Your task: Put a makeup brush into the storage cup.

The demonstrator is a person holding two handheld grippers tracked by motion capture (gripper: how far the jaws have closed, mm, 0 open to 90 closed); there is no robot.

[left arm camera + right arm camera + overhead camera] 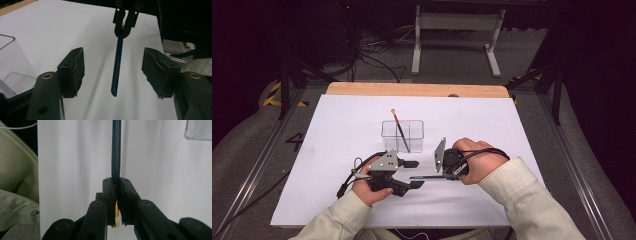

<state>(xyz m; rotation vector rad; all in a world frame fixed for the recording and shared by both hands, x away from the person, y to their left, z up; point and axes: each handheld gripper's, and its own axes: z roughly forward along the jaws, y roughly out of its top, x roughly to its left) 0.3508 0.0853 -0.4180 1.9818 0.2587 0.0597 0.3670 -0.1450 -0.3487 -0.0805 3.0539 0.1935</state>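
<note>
A dark blue paintbrush lies level just above the white sheet, and my right gripper is shut on its gold ferrule end. Its handle runs straight away from the right jaws. In the left gripper view the handle tip reaches in between my left gripper's two pads, which stand apart on either side without touching it. The right gripper shows beyond, clamped on the brush. A second brush leans in a clear plastic container just behind both grippers.
A white sheet covers the wooden table. The container's clear wall stands close on the left gripper's left side. A person's pale sleeves come in from the bottom edge. Metal frames and cables stand on the floor behind.
</note>
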